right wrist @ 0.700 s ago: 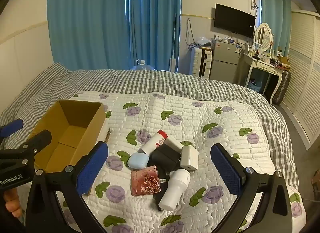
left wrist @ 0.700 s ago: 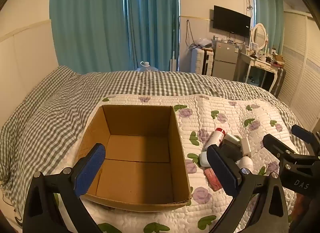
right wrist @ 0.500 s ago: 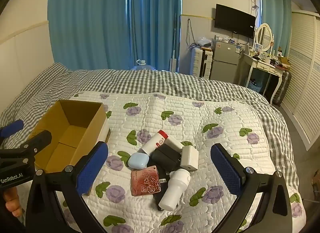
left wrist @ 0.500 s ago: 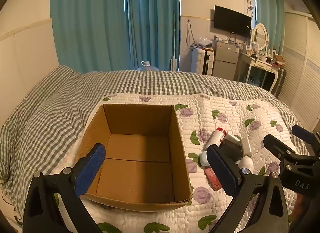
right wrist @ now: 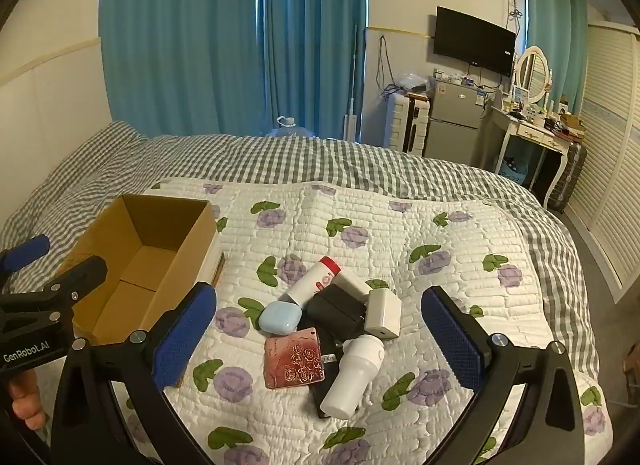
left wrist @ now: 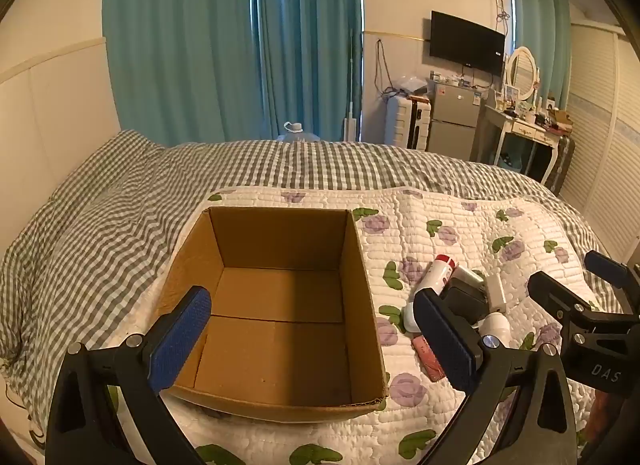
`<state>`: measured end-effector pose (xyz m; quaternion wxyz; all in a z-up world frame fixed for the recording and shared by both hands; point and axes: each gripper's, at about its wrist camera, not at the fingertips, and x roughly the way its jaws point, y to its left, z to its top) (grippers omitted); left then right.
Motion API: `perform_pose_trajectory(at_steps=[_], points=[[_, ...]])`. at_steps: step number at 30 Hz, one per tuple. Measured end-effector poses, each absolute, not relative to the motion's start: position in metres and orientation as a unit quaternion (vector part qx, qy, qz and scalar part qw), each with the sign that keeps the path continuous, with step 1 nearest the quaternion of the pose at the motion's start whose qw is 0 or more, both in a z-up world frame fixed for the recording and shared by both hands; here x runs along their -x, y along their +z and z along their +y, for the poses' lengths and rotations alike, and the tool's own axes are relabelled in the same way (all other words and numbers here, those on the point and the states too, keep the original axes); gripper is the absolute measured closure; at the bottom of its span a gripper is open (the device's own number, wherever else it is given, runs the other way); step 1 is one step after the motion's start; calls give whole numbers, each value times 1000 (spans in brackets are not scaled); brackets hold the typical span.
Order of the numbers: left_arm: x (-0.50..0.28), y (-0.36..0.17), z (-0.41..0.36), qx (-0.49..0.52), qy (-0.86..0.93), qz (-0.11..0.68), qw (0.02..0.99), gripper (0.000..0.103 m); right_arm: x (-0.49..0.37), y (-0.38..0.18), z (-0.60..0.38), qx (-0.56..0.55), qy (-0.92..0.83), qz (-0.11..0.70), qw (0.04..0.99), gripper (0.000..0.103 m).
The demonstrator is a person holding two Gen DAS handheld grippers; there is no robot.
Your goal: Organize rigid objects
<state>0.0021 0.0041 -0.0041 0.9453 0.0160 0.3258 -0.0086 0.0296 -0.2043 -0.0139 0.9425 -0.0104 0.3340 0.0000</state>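
Left gripper (left wrist: 316, 339): jaws spread wide, nothing held, poised over open cardboard box (left wrist: 280, 305); right gripper (right wrist: 320, 339): jaws spread wide, nothing held, above clutter pile beside box
Surface: floral quilted mat (right wrist: 400, 233) on grey gingham bedspread (right wrist: 280, 157); teal curtains (right wrist: 200, 37), wall TV (right wrist: 474, 37) behind
Pile, touching: red-capped white tube (right wrist: 314, 279), blue earbud case (right wrist: 279, 317), black adapter (right wrist: 336, 311), white charger (right wrist: 384, 313), pink rose-pattern case (right wrist: 294, 359), white bottle (right wrist: 354, 371)

Bed with a white floral quilt (right wrist: 400, 225)
Open brown cardboard box (right wrist: 136, 261) left; heap of small objects (right wrist: 336, 321) right, near.
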Motion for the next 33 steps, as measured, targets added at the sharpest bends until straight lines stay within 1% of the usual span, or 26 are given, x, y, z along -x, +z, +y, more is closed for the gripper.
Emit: perform_pose_trajectory(at_steps=[33], points=[[-1,-5,8,-14,-7,325,946,0,-30,-19,-205,11,0,338,941,0]])
